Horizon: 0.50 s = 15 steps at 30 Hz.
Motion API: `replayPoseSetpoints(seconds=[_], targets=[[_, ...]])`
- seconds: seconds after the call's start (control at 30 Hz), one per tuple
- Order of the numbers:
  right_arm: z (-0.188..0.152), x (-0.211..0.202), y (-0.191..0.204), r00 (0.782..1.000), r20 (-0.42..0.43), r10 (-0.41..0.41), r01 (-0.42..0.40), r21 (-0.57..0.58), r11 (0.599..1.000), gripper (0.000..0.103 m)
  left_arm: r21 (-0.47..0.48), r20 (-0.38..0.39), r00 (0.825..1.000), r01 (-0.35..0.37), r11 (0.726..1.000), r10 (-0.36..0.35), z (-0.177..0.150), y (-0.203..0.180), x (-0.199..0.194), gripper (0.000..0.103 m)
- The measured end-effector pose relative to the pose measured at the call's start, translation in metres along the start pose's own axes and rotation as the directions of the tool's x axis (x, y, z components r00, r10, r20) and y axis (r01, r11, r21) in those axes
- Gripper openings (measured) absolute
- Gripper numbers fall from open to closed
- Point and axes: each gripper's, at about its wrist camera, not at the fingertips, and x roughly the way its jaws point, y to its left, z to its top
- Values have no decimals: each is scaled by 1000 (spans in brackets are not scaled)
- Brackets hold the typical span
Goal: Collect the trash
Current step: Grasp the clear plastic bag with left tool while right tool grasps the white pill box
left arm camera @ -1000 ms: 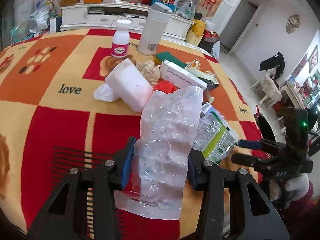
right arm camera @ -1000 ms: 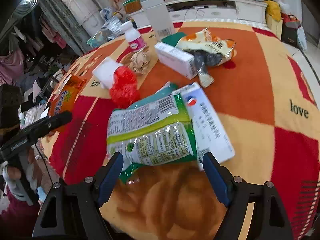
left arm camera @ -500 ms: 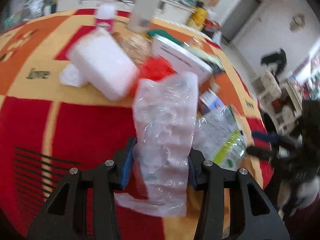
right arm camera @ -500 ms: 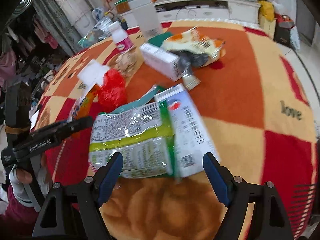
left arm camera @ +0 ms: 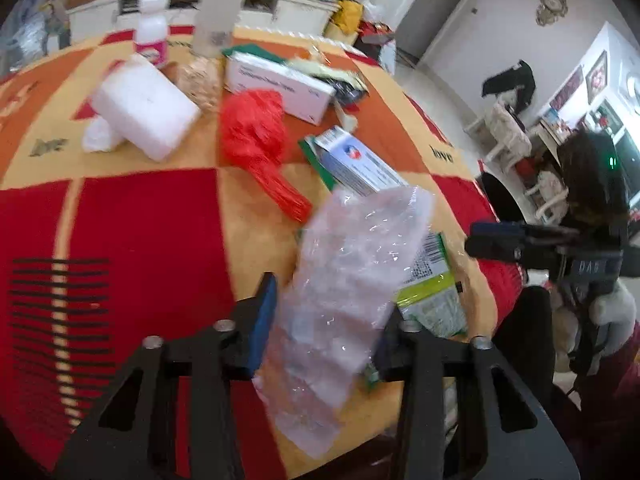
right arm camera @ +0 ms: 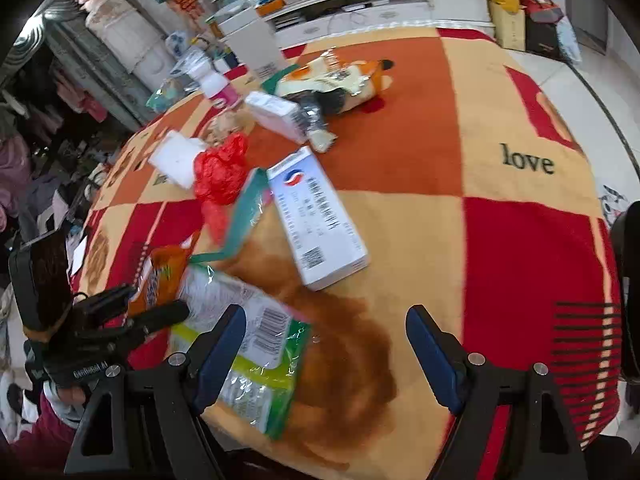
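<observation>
From your left wrist view, your left claw (left arm camera: 326, 328) had swung over toward the desk's (left arm camera: 132, 216) near edge since a moment before, and its jaws were closing on the clear plastic wrapper (left arm camera: 348, 284) between them. The wrapper now stood tilted to the right of the claw, where earlier it rose nearly straight. It looked thin, crinkled and see-through, its lower end hanging below the fingers. That suggests this piece was secured and on its way off the desk. Just behind the wrapper lay the green snack bag (left arm camera: 430, 292), and farther ahead a red plastic bag (left arm camera: 256, 132) and a white foam block (left arm camera: 144, 108).

From your right wrist view, your right claw (right arm camera: 324, 354) stood wide apart and empty. A moment before, the green snack bag (right arm camera: 244, 344) lay between its fingers; now it sat under the left finger, near the desk's edge. The white and blue box (right arm camera: 318, 220) lay ahead of the claw, apart from the bag. This piece probably still needed collecting.
</observation>
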Motion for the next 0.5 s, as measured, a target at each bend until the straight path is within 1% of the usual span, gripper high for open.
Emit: replayPoseSetpoints(seconds=[0.1, 0.2, 0.27, 0.33, 0.43, 0.5], targets=[[-2, 4, 9, 1000, -9, 23, -23, -32, 999, 80, -17, 29, 998, -47, 999, 48, 0, 9, -13, 36], [3, 9, 13, 1000, 6, 7, -7, -51, 999, 80, -53, 39, 996, -80, 995, 83, 3, 22, -18, 35], [13, 13, 13, 999, 41, -21, 24, -65, 998, 80, -81, 45, 995, -87, 993, 91, 5, 29, -20, 35], [28, 22, 16, 995, 76, -72, 79, -95, 992, 80, -95, 53, 994, -85, 992, 90, 7, 30, -23, 35], [46, 49, 21, 990, 59, -126, 133, -155, 979, 80, -87, 65, 994, -81, 993, 87, 11, 25, -23, 35], [53, 71, 24, 984, 46, -173, 178, -191, 965, 74, -71, 64, 994, -83, 994, 87, 14, 18, -18, 35]])
